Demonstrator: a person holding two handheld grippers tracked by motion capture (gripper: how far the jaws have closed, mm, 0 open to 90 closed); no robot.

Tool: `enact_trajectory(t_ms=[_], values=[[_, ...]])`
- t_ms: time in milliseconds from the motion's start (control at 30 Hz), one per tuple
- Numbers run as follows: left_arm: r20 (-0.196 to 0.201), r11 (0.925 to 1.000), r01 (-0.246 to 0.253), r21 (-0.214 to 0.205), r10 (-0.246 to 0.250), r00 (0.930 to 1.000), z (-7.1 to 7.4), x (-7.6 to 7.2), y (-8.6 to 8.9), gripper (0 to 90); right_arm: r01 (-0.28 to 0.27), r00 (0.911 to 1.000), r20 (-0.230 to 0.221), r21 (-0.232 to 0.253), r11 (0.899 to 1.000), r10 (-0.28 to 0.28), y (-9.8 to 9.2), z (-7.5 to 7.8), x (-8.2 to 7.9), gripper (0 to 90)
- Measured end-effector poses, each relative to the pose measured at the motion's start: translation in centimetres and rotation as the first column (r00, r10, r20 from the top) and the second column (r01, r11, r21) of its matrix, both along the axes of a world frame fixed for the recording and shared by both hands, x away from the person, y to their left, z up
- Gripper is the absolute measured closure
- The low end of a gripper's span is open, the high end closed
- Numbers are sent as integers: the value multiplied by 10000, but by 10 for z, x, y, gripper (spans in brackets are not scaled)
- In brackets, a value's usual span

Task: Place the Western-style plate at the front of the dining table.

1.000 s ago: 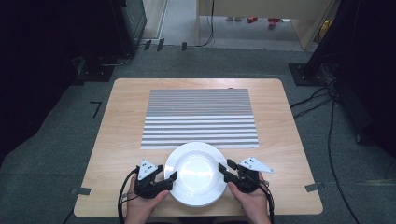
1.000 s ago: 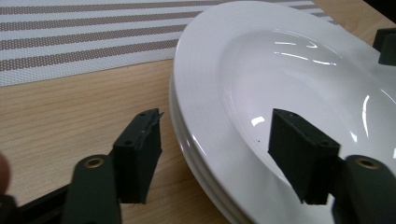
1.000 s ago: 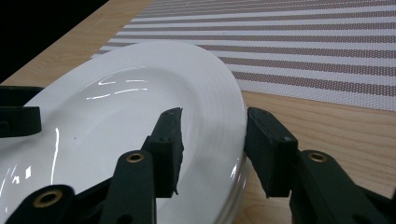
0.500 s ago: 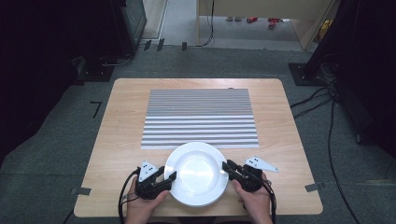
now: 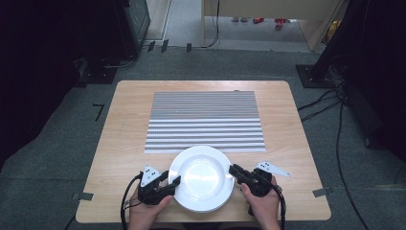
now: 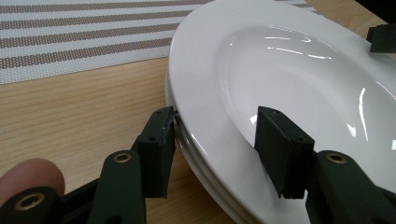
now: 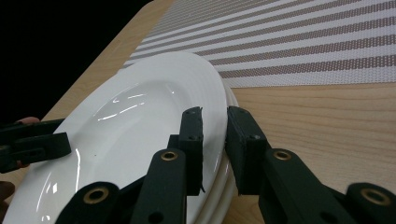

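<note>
Grippers stand at the 2 sides of a white plate (image 5: 203,178) near the front edge of the wooden table (image 5: 124,120). The left gripper (image 5: 173,183) has its jaws spread wide: in the left gripper view the left gripper (image 6: 215,140) straddles the rim, 1 jaw outside and touching the edge of the plate (image 6: 289,74), the other jaw over the inner slope, with a clear gap between them, so it is not clenched. The right gripper (image 5: 234,170) is at the opposite rim; in the right gripper view the right gripper (image 7: 215,122) has its jaws drawn narrow on the rim of the plate (image 7: 140,112), 1 jaw inside and 1 outside, pinching it. The plate is round, glossy and deep, with light reflections in its bowl. Under its rim, both gripper views show 1 or 2 more white edges, so it seems to lie on a stack, but I cannot tell how many. Its far edge overlaps the striped placemat (image 5: 205,120) that covers the middle of the table. A hand (image 5: 261,207) holds the right gripper from below, and the other hand (image 5: 146,215) holds the left one.
</note>
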State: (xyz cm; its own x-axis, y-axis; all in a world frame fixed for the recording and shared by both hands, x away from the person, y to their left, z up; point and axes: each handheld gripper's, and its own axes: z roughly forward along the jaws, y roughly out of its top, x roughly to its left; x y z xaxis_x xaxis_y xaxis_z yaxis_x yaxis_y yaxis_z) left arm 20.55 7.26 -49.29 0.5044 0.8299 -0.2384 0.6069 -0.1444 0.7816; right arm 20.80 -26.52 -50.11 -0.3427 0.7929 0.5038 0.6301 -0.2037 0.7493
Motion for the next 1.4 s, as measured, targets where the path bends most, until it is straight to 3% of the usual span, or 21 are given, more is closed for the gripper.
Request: enact_trajectory(t_ms=[133,300,433,500,700,833,1033,1233,1400], values=[[-6,10000,0,-31,0,10000,0,0,0,490,120,9989,-452,918,9957,-79,-6,-3,2,787],[31,10000,-55,23,55,10000,0,-1,0,496,157,9986,-524,1069,9941,-102,-5,-3,2,790],[29,10000,-61,-55,61,10000,-1,-1,0,500,304,9938,-1107,2162,9759,-64,-11,-8,5,808],[34,9999,-78,-68,79,10000,-1,-1,0,502,294,9932,-1163,2331,9720,-21,-12,-9,6,818],[15,9997,-140,-186,141,9999,-1,-1,1,516,25,9942,-1043,2506,9681,244,-4,-9,4,795],[-82,9992,-163,-375,160,9998,-1,0,4,534,-200,9986,-434,2365,9714,311,-2,-7,3,794],[-217,9972,-232,-716,217,9995,-2,0,7,548,-575,9983,208,2107,9759,543,0,-7,1,779],[-338,9926,-256,-1188,217,9992,-3,2,11,561,-768,9964,506,2054,9757,678,2,-7,2,778],[-338,9907,-392,-1300,351,9988,-4,2,11,565,-876,9950,646,1992,9760,761,2,-8,2,776]])
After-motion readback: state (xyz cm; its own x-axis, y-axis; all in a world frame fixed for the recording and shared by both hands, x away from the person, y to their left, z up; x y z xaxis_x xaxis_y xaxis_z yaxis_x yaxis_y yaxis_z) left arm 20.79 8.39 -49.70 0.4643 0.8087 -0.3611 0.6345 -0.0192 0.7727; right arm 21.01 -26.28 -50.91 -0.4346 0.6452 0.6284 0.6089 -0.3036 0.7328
